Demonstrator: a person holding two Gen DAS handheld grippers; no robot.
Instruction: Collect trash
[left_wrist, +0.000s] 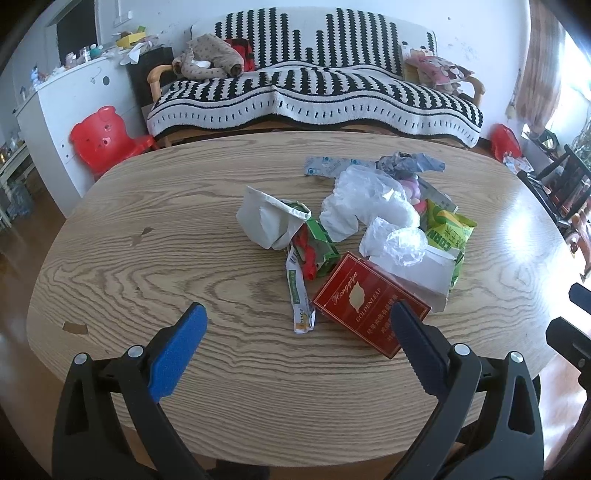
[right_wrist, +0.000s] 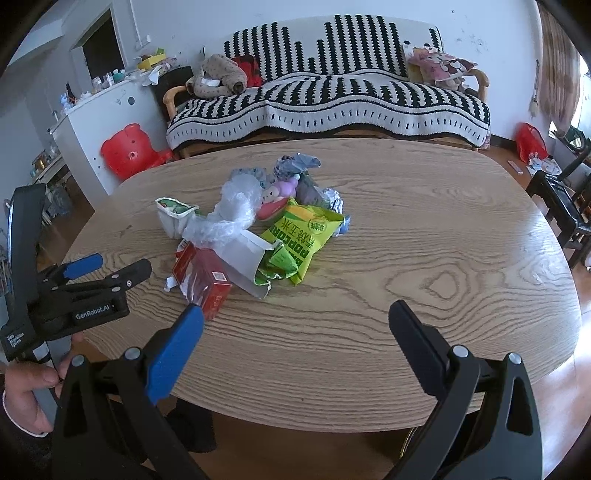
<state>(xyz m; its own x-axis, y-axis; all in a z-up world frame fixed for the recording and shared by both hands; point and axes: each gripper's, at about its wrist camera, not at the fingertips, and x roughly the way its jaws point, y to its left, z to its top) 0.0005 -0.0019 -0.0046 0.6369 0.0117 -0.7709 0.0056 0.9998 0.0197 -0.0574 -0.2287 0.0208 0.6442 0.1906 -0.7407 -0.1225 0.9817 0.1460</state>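
A pile of trash lies mid-table: a red cigarette box (left_wrist: 364, 301) (right_wrist: 207, 282), a green popcorn bag (left_wrist: 448, 230) (right_wrist: 303, 236), clear crumpled plastic (left_wrist: 365, 206) (right_wrist: 231, 218), a white paper cup (left_wrist: 267, 219) (right_wrist: 173, 218), and a long thin wrapper (left_wrist: 300, 295). My left gripper (left_wrist: 299, 314) is open and holds nothing; its right finger overlaps the red box's near corner in the left wrist view. In the right wrist view the left gripper (right_wrist: 118, 266) shows at the left, held by a hand (right_wrist: 26, 384). My right gripper (right_wrist: 295, 314) hangs open and holds nothing over the table's near edge.
The oval wooden table (left_wrist: 184, 258) (right_wrist: 443, 258) carries the pile. Behind it stands a sofa under a black-and-white striped throw (left_wrist: 314, 92) (right_wrist: 332, 92). A red bear-shaped stool (left_wrist: 101, 138) (right_wrist: 127, 149) and a white cabinet (left_wrist: 66, 103) are at left; a dark chair (right_wrist: 561, 206) at right.
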